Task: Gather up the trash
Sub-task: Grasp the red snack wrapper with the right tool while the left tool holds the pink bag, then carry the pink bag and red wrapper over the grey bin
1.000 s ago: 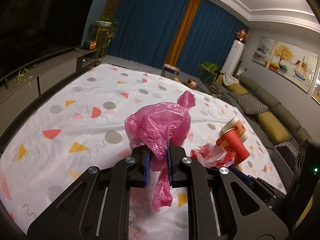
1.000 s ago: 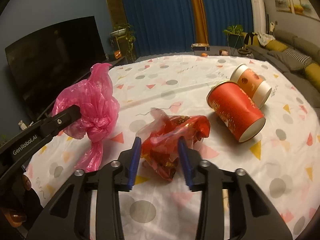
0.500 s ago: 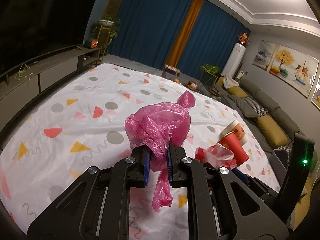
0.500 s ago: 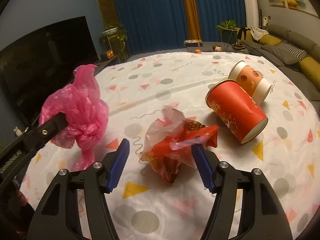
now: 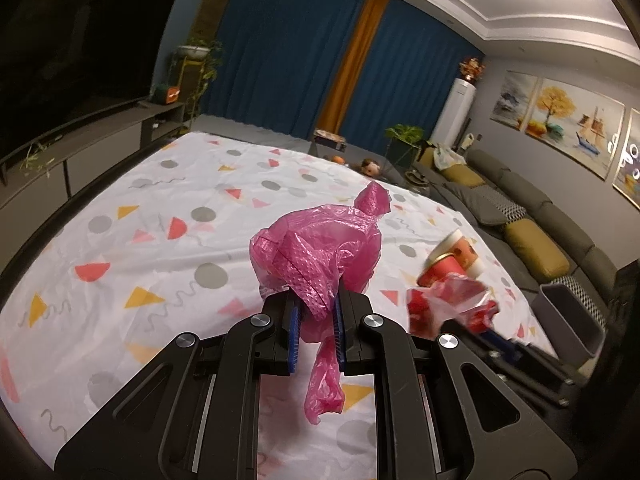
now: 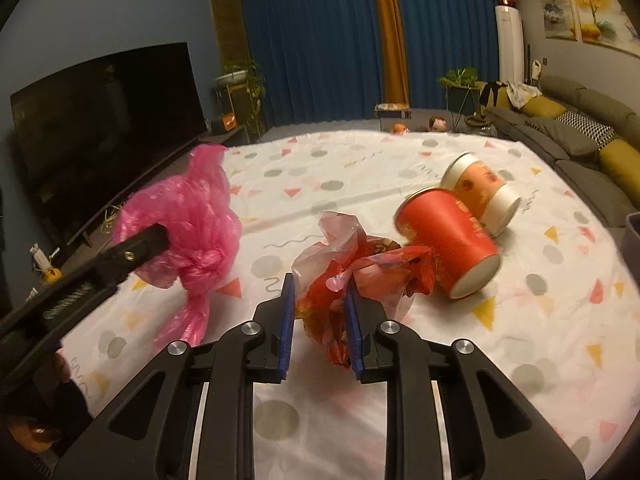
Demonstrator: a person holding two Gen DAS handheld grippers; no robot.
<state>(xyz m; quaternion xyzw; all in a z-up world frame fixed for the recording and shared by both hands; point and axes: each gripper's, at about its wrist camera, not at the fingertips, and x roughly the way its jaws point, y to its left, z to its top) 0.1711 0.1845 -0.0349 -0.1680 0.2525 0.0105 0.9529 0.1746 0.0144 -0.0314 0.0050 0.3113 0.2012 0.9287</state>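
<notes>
My left gripper [image 5: 315,310] is shut on a knotted pink plastic bag [image 5: 316,252], held above the patterned tablecloth [image 5: 160,216]; the bag [image 6: 188,224] also shows at the left of the right wrist view. My right gripper [image 6: 320,298] is closing, its blue pads pressing on a crumpled red and clear wrapper [image 6: 360,272], which looks slightly lifted. The same wrapper [image 5: 452,304] appears low right in the left wrist view. Just beyond it lie a red paper cup [image 6: 448,240] and an orange and white cup [image 6: 484,188], both on their sides.
A grey bin [image 5: 568,320] stands off the table's right edge, beside a grey sofa [image 5: 532,224] with yellow cushions. A TV [image 6: 104,120] on a low cabinet runs along the left. Blue curtains [image 6: 312,40] hang behind the table.
My right gripper widened around the red wrapper, then closed on it and raised it a little. The left gripper kept its hold on the pink bag and barely moved.
</notes>
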